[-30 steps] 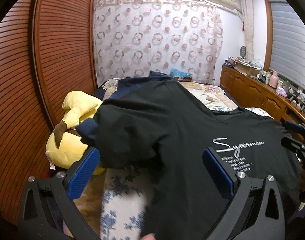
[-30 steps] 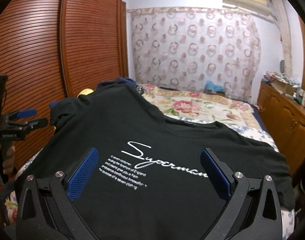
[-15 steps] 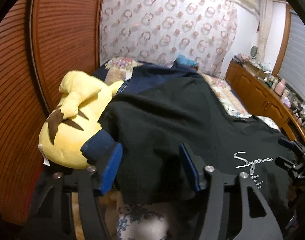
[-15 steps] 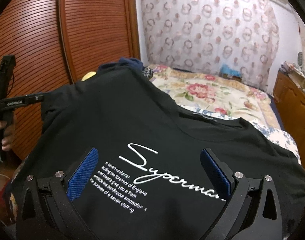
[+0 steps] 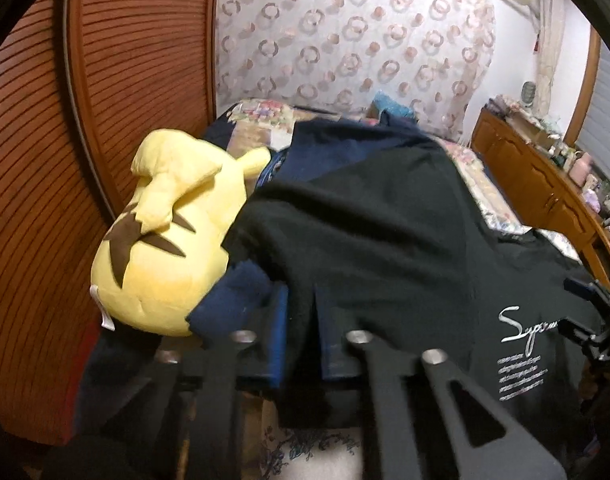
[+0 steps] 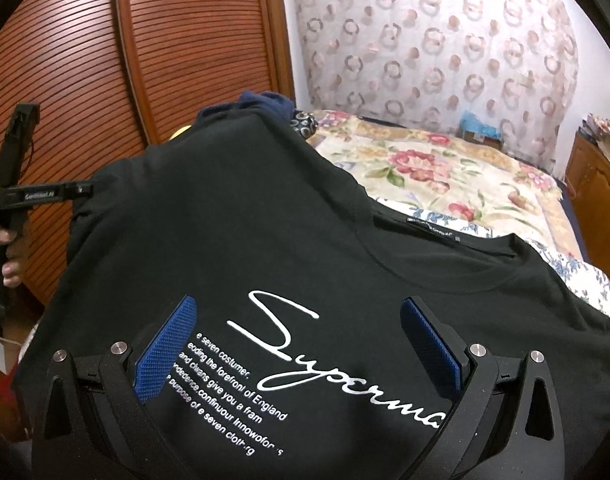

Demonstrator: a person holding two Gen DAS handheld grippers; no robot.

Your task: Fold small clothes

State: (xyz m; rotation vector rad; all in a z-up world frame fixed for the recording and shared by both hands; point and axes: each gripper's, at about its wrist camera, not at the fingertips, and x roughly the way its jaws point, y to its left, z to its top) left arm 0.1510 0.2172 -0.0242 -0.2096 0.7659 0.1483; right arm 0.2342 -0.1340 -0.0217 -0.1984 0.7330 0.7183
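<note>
Left wrist view: the left gripper (image 5: 301, 336) sits at lower centre, its blue pads drawn close together with a fold of the black T-shirt (image 5: 365, 248) pinched between them, apparently at the sleeve or side edge. The shirt spreads from centre frame to the lower right, where part of its white script print (image 5: 521, 344) shows. A yellow plush toy (image 5: 165, 248) lies at left centre, touching a navy garment (image 5: 345, 148) that runs under the shirt toward upper centre. The bed (image 5: 485, 188) with a floral cover lies beyond; a slatted wooden door (image 5: 65, 140) fills the left side, and a wooden dresser (image 5: 545, 184) stands at right. Right wrist view: the right gripper (image 6: 297, 344) at lower centre has its jaws spread wide, hovering over the shirt's printed chest with nothing between the pads. The shirt lies front up and mostly flat across the frame centre, its collar (image 6: 445, 248) at centre right. The left gripper is also visible at the far left edge, at the shirt's margin. Progress, judged: the shirt is laid out, but no completed fold is visible. The first side fold looks just begun with the left grip. Both side folds and the final halving remain, and the navy garment looks unfolded too.
</note>
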